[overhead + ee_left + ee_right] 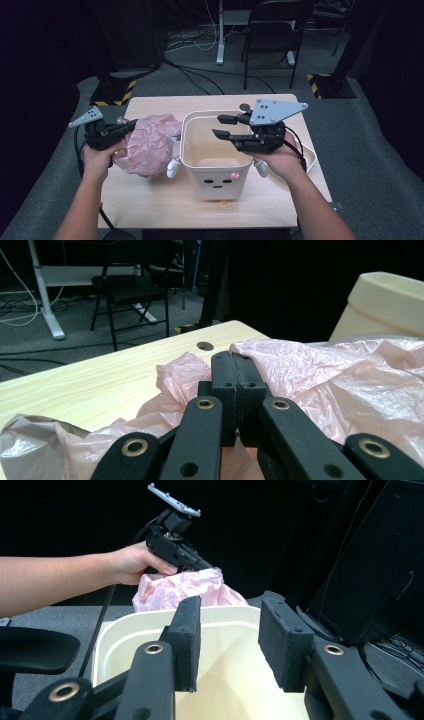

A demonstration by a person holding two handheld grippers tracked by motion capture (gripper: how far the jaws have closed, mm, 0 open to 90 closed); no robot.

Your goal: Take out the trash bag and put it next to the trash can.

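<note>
The left gripper (235,390) has its jaws pressed fully together, pinching a fold of the pink bag (147,145); in its own view the film bunches on both sides of the closed pads. The bag is a crumpled plastic liner, resting on the surface (150,200) just left of the bin (215,165) and touching its outer wall.

The right gripper (222,126) hangs over the bin's open mouth, jaws about half open with nothing between them. From its own view the pads stand apart above the cream interior, with the bag and the left gripper (200,565) beyond the far rim.

The bag looks very light, limp and slippery. It will not keep a shape, so a pinch on one fold will drag the rest as a loose bundle. The best hold is likely the rim of its opening, a single layer of film taken in each gripper, so the mouth can be spread over the bin. The thin film could tear or slide out if pulled hard. The bin seems stiff and light, and may shift if nudged.
</note>
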